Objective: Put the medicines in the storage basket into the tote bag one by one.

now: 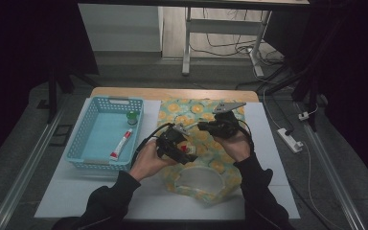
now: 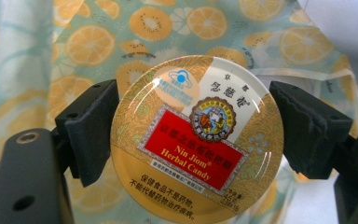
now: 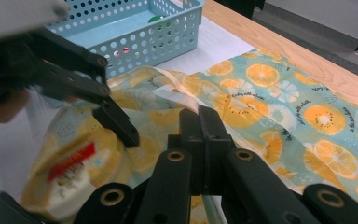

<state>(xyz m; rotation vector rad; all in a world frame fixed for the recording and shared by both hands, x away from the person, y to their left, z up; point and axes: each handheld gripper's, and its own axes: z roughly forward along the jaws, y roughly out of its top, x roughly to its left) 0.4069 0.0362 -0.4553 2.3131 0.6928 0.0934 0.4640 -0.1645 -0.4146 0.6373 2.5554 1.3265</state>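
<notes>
A round gold candy tin [image 2: 186, 154] with a red "Nin Jiom Herbal Candy" label sits between the black pads [image 2: 91, 130] of my left gripper [image 2: 196, 135], which is shut on its rim from both sides. In the high view this gripper [image 1: 184, 148] holds the tin [image 1: 188, 147] above a cloth bag [image 1: 215, 165] printed with orange slices, near the bag's open mouth. My right gripper [image 1: 206, 127] is just beyond it. Its jaws [image 3: 200, 126] are shut on the bag's pale edge strap [image 3: 177, 88] and hold it up. The tin [image 3: 74, 163] looks blurred at lower left in the right gripper view.
A light blue perforated basket [image 1: 112, 99] stands at the left of the white mat and holds a toothpaste tube [image 1: 121, 145] and a small green-lidded jar [image 1: 132, 117]. The wooden table edge [image 1: 172, 93] runs behind. A power strip [image 1: 290, 139] lies on the floor to the right.
</notes>
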